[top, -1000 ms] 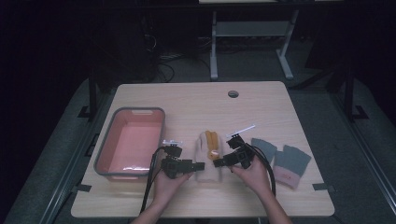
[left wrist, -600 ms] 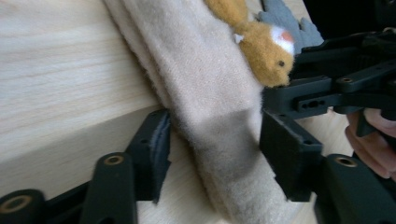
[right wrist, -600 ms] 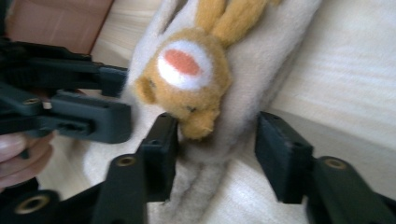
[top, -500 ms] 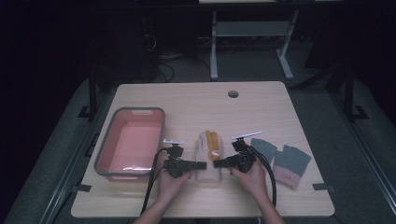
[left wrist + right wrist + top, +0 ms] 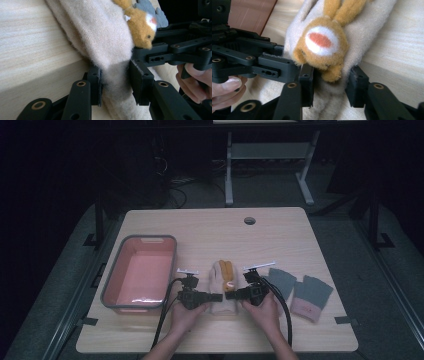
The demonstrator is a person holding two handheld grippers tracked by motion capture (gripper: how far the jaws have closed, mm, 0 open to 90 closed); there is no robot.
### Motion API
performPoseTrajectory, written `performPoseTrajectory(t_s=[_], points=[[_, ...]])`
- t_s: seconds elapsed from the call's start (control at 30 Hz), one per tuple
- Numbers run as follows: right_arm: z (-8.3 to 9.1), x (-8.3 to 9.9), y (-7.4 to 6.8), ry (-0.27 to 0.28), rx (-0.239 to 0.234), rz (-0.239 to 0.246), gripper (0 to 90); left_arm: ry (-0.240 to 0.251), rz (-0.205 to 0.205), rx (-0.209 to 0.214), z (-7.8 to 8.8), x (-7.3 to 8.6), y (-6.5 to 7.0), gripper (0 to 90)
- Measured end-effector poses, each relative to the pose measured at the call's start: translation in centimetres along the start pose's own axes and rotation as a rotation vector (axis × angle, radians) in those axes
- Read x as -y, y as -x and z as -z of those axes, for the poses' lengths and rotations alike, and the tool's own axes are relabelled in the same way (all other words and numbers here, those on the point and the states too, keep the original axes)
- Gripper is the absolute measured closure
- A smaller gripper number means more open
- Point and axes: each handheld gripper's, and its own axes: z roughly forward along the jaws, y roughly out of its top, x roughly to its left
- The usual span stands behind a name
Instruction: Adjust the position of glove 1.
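Fabric of the cream glove [image 5: 221,290], with its orange plush animal [image 5: 226,275] on top, lay flat on the wooden table [image 5: 280,240], between the pink tray [image 5: 140,272] and the two grey gloves [image 5: 299,289]. The main risk was judged to be an uneven grip: if only one loose layer was caught on one side, the glove could be stretched, twisted or pulled out of one pair of jaws when it was lifted. A second risk was judged to come from the plush animal, because in the right gripper view its lower edge hung just beside the inner finger [image 5: 307,82] and could be pinched together with the wool. The left gripper [image 5: 115,82] had been placed on the left side of the glove near its cuff, and its jaws had just been closing; a fold of the cream wool was seen between them, and the pads seemed to be pressed on it from both sides. The right gripper [image 5: 332,86] had been brought to the opposite side, and its jaws had also just been closing, with the edge of the glove between them. One of its pads seemed to touch the wool, but a small gap was seen at the other, so a firm hold could not be confirmed.
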Motion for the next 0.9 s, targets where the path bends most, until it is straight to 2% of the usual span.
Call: performPoseTrajectory(t_s=[0.13,0.27,0.53,0.73,0.87,0.9], points=[[0.0,0.0,0.1,-0.006,-0.003,-0.015,67.1,0.002,0.004,-0.001,-0.2,-0.1,0.1,65.9],[-0.1,-0.2,0.3,-0.017,-0.022,-0.021,68.3,-0.003,0.019,-0.002,-0.4,-0.3,0.1,66.6],[0.0,-0.5,0.8,-0.035,-0.057,-0.031,74.1,-0.004,0.021,0.001,-0.5,-0.4,0.1,67.7],[0.5,-0.7,0.7,-0.040,-0.059,-0.007,78.6,-0.004,-0.002,-0.001,-0.3,-0.7,0.4,68.3],[0.7,-0.9,0.5,-0.045,-0.050,0.009,79.5,-0.012,-0.045,-0.016,-0.3,-1.0,0.9,69.4],[0.7,-0.9,0.5,-0.045,-0.050,0.009,79.5,-0.012,-0.045,-0.016,-0.3,-1.0,0.9,69.6]])
